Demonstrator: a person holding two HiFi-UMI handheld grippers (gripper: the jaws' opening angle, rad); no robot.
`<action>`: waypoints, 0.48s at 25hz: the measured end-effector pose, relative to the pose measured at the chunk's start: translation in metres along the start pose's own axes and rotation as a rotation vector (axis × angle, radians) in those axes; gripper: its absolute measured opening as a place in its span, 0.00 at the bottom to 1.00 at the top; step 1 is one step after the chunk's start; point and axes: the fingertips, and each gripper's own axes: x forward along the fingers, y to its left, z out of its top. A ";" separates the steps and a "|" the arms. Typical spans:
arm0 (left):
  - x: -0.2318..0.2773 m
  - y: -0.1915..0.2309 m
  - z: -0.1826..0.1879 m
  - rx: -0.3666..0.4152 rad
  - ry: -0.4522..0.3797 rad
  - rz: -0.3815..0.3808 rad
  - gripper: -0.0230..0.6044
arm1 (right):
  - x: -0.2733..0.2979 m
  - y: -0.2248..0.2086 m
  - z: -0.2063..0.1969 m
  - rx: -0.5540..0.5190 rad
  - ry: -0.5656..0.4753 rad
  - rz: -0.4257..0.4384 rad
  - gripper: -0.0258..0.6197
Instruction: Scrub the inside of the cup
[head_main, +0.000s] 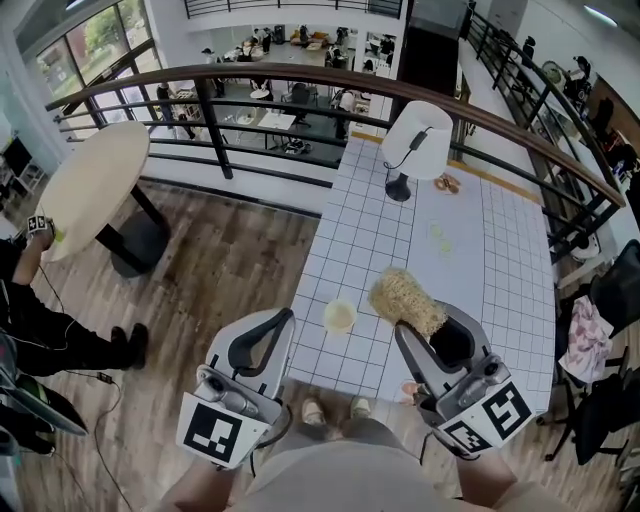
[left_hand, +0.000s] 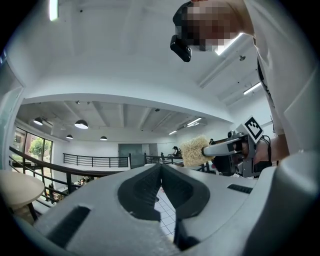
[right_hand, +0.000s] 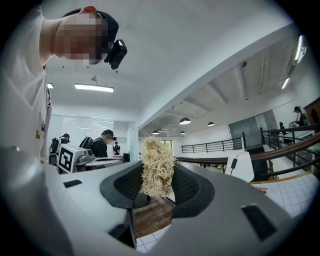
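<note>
A small pale yellow cup (head_main: 340, 316) stands upright near the front edge of the white tiled table (head_main: 480, 260). My right gripper (head_main: 430, 323) is shut on a scrubbing brush with a straw-coloured fibre head (head_main: 404, 297), which hangs just right of the cup and apart from it. In the right gripper view the brush (right_hand: 157, 165) stands upright between the jaws of the right gripper (right_hand: 157, 186). My left gripper (head_main: 286, 318) is shut and empty, left of the cup, at the table's edge. The left gripper view shows its jaws (left_hand: 161, 169) closed together, with the brush (left_hand: 194, 150) to the right.
A white desk lamp (head_main: 415, 138) stands at the table's far end, with small items (head_main: 446, 183) beside it. A round wooden table (head_main: 90, 185) is on the left above plank flooring. A dark curved railing (head_main: 300, 80) runs behind. A person's arm (head_main: 30, 250) shows at far left.
</note>
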 end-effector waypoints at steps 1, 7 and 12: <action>0.002 -0.002 0.000 0.004 0.000 0.004 0.06 | 0.001 -0.003 -0.001 0.003 0.003 0.007 0.28; 0.010 -0.016 -0.002 0.015 -0.024 -0.011 0.06 | 0.001 -0.021 -0.010 0.004 0.031 0.030 0.28; 0.017 -0.024 -0.018 0.038 -0.009 -0.021 0.08 | -0.001 -0.033 -0.024 -0.003 0.080 0.036 0.28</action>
